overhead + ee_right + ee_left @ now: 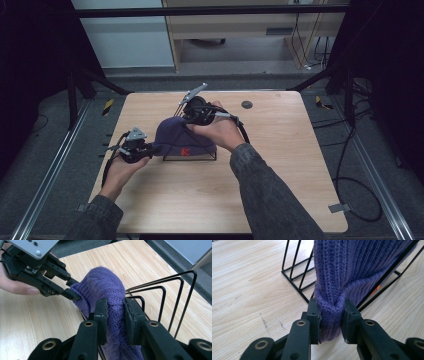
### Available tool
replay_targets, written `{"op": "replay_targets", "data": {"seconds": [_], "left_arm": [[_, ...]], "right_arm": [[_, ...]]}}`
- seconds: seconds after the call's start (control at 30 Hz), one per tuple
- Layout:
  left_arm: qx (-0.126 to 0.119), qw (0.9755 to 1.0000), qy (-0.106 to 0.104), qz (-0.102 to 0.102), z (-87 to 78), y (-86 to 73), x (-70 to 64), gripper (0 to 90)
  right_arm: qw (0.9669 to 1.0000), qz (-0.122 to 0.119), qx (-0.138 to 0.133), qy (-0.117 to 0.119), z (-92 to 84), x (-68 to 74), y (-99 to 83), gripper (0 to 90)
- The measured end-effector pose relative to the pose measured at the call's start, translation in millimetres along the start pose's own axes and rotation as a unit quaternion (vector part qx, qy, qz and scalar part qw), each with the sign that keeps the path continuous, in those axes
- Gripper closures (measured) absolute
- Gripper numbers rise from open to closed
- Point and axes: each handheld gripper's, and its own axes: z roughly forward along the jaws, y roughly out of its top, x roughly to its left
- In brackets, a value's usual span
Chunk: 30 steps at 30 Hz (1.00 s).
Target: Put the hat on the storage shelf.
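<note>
High view overhead, facing forward-down on table [280, 165]; gripper views close along tongs; all share purple hat [172, 134].

Ribbed knit hat [352, 270], wire rack [175, 297], wood table [280, 190]

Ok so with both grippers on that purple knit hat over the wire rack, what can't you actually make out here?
- High view: the red mark on the hat is too small to read.
- Left gripper view: the hat's top and the wire rack are cut off by the upper edge.
- Right gripper view: the rack's base is hidden behind the hat and the right gripper.
- High view: the left gripper tips are too small to judge.
</note>
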Motion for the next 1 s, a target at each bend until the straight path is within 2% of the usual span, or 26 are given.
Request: {"op": "replay_targets", "data": {"seconds": [0.77, 1.0], "left_arm": [[-0.004, 0.9999, 0.009, -0.007, 0.7, -2.7, 1.3, 65.3], [-0.007, 0.9998, 0.012, -0.014, -0.7, -4.4, 2.9, 64.0]], "right_arm": [[0.9999, 0.007, -0.007, 0.006, -0.8, 1.9, -1.1, 65.7], [0.9998, 0.015, -0.012, 0.008, -2.4, 2.5, -1.5, 58.9]]}}
